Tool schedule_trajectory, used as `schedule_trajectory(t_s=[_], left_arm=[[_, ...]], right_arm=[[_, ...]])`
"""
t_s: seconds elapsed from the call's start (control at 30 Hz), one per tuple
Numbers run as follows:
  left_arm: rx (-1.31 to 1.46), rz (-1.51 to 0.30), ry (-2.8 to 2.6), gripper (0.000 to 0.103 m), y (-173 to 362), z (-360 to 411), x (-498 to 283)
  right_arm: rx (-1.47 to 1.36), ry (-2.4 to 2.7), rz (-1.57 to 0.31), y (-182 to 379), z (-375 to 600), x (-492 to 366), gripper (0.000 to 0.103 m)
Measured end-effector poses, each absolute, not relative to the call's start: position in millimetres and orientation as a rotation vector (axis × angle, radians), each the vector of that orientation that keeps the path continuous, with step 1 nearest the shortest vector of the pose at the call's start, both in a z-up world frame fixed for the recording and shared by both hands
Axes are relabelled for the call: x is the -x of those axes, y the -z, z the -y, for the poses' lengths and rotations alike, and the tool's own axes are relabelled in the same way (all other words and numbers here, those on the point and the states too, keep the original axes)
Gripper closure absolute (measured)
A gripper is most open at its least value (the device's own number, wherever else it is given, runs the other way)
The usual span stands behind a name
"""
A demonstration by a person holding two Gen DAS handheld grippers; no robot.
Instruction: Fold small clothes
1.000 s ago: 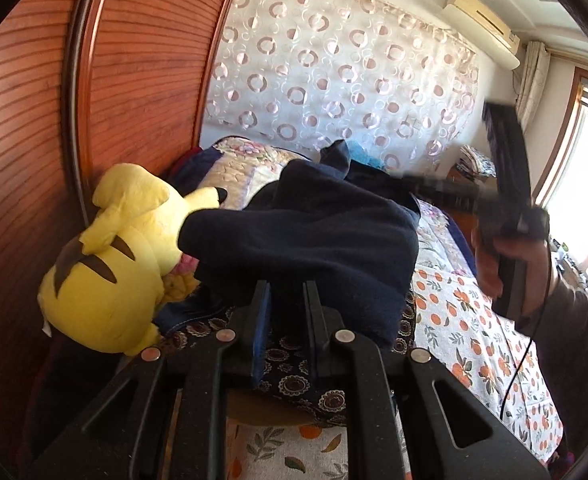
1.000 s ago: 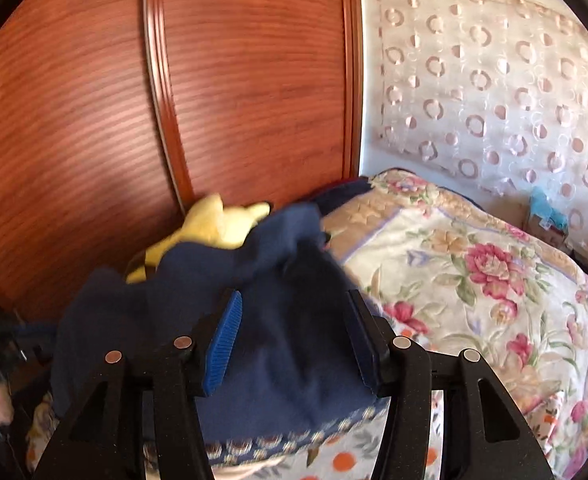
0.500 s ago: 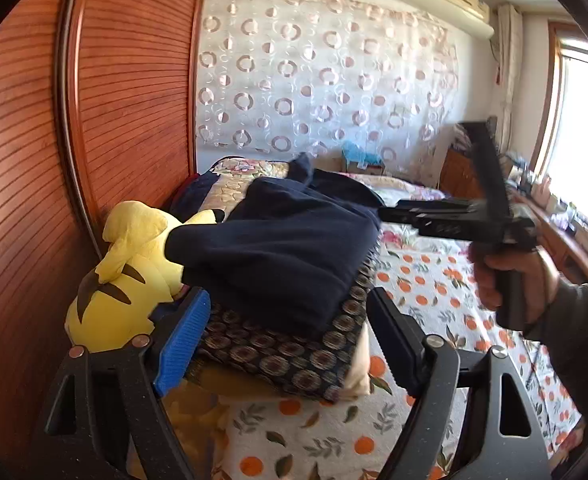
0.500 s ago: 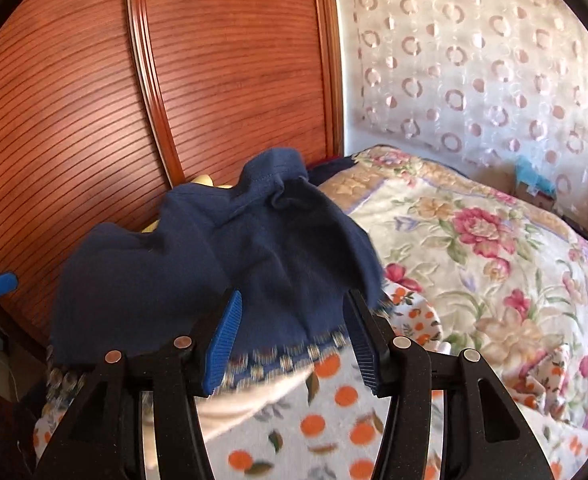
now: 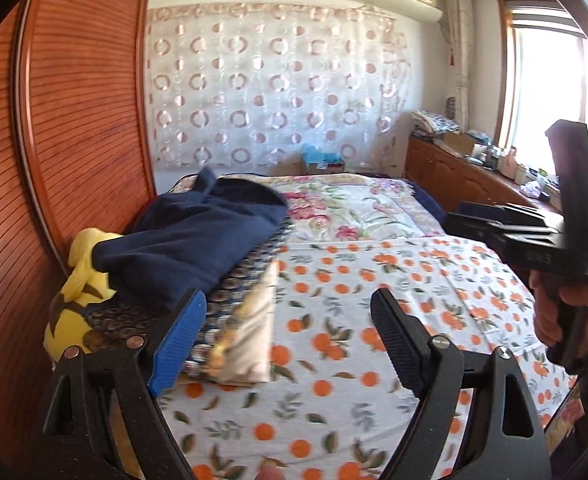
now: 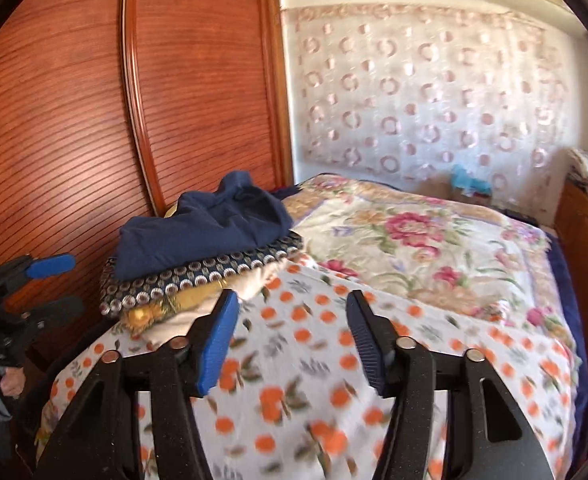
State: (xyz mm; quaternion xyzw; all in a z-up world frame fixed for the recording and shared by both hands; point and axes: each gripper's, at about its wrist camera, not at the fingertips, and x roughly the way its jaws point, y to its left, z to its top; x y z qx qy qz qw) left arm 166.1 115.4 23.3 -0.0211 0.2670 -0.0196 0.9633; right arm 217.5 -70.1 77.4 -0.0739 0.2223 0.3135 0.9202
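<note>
A folded navy garment [image 5: 197, 236] lies on top of a pile of folded clothes [image 5: 237, 320] at the bed's left side, by the wooden wardrobe; it also shows in the right wrist view [image 6: 205, 228]. My left gripper [image 5: 285, 332] is open and empty, just right of the pile. My right gripper [image 6: 291, 332] is open and empty above the orange-print sheet [image 6: 314, 380], short of the pile. The right gripper's body shows at the right of the left wrist view [image 5: 534, 236], the left gripper at the left of the right wrist view [image 6: 33, 280].
A yellow plush toy [image 5: 79, 280] sits between the pile and the wardrobe doors [image 5: 53, 140]. A floral quilt [image 6: 414, 240] covers the far half of the bed. A wooden cabinet [image 5: 454, 176] with clutter runs along the right wall under the window.
The left gripper opened and let go of the navy garment, which now rests on the pile. Both grippers have pulled back from the pile, toward the right.
</note>
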Motion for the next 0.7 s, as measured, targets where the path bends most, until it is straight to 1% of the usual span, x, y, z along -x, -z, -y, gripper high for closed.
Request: schedule_trajectory(t_s=[0.13,0.27,0.37,0.7], left_arm=[[0.021,-0.526,0.051,0.018,-28.9,-85.5,-160.9],[0.018,-0.503,0.068,0.018,-35.0,-64.3,-154.2],[0.008,-0.494,0.068,0.018,-38.7,-50.8,-149.7],[0.014,-0.458,0.08,0.018,-50.8,-20.5,-125.4]], right_arm=[[0.128,-0.577,-0.429,-81.6,101.7,-171.4,0.036],[0.129,-0.468,-0.394,-83.3,127.1,-124.4,0.024],[0.108,-0.418,-0.372,-84.9,143.3,-91.8,0.022],[0.045,-0.325,-0.321,-92.5,163.7,-15.2,0.022]])
